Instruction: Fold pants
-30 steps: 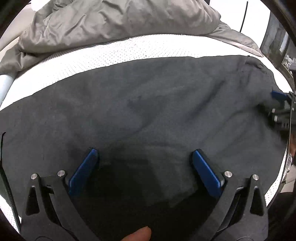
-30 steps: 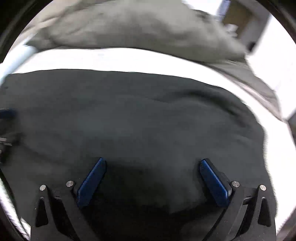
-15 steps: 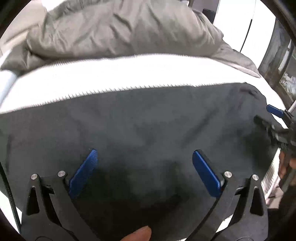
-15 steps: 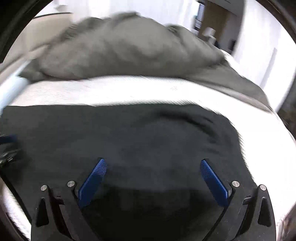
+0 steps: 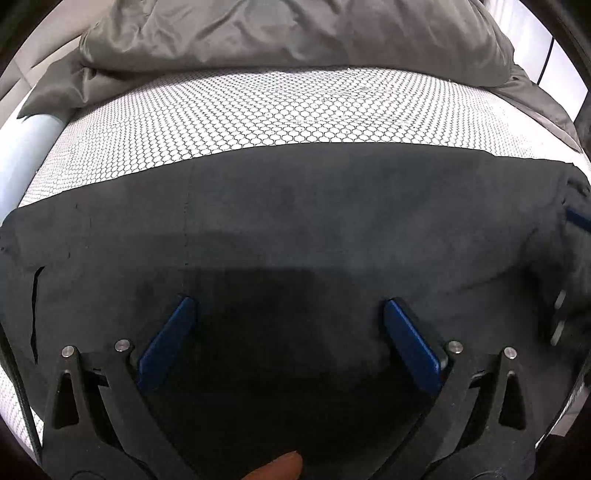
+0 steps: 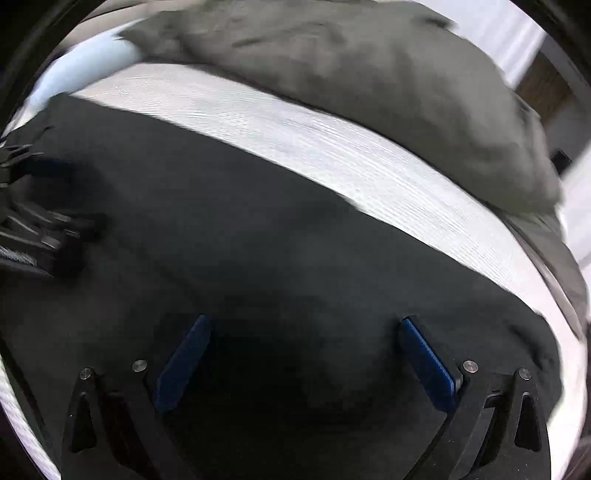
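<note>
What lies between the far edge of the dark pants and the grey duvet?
A bare strip of white honeycomb-patterned mattress separates the pants from the duvet; clearest in the left wrist view.

One pair of black pants (image 5: 332, 206), one grey duvet (image 5: 295, 33), one white mattress (image 5: 258, 110), two claws

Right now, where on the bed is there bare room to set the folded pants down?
One free patch: the strip of white honeycomb mattress cover between the far edge of the dark pants and the grey duvet heaped behind. The near side is crowded: pants cover it, with the left hand-held gripper and right hand-held gripper open over them.
</note>
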Demonstrator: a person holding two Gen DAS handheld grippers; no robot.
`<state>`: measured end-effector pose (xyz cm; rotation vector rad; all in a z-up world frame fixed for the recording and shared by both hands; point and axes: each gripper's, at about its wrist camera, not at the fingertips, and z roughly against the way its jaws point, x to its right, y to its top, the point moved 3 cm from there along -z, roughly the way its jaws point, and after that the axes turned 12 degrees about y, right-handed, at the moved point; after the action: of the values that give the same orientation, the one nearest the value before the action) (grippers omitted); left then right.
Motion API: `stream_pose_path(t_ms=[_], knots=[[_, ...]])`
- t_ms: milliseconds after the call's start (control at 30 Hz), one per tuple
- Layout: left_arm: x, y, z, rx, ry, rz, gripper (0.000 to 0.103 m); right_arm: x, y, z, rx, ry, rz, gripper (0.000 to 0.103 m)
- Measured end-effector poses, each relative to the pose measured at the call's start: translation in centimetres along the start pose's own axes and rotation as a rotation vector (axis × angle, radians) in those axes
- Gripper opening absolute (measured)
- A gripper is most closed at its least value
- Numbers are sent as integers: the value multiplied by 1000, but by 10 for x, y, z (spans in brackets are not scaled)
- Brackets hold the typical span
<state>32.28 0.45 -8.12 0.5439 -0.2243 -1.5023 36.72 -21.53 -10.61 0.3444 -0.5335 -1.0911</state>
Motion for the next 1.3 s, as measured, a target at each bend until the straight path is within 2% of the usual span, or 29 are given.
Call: stream_pose_path(t_ms=[67, 167, 267, 367, 467, 567, 633, 700, 767, 833, 867, 933, 1033, 1100, 1167, 1233, 1300], knots=[[-2, -1, -1, 6, -9, -3, 102, 53, -23, 4, -18, -48, -123, 103], [-5, -8, 0, 24, -17, -5, 102, 127, -62, 20, -5, -175, -318, 103], [-6, -10, 0, 34, -14, -4, 102, 166, -88, 29, 20, -244, -486, 102], [-7, -8, 2, 28, -6, 14, 102, 160, -72, 30, 30, -260, -510, 103], [-6, -3, 17, 65, -32, 11, 102, 112, -26, 38, 117, -119, -383, 103], [-10, 10, 28, 135, 19, 6, 102, 49, 20, 40, 153, 29, -197, 103], [-14, 19, 19, 107, 30, 38, 102, 9, 47, 30, 142, 136, -95, 103], [-21, 24, 2, 42, 24, 80, 102, -16, 63, 8, 113, 195, -52, 103], [-28, 23, -15, -30, 35, 117, 102, -32, 71, -19, 70, 215, -34, 103], [-29, 20, -21, -47, 27, 123, 102, -38, 70, -47, -1, 204, -5, 102], [-28, 19, -22, -48, 29, 113, 102, -50, 63, -37, -9, 188, 2, 102], [-26, 18, -20, -40, 34, 98, 102, -23, 56, -35, 0, 152, -30, 102], [-25, 17, -20, -35, 22, 82, 102, 42, 40, -25, 2, 22, -137, 102], [-25, 21, -22, -37, 16, 77, 102, 92, 18, -18, 6, -75, -276, 102], [-24, 23, -24, -37, 17, 80, 102, 129, -3, -5, 35, -91, -442, 102], [-25, 26, -23, -34, 25, 84, 102, 141, -17, 12, 69, -56, -534, 102], [-26, 26, -21, -32, 33, 99, 102, 133, -22, 46, 112, -73, -500, 102]])
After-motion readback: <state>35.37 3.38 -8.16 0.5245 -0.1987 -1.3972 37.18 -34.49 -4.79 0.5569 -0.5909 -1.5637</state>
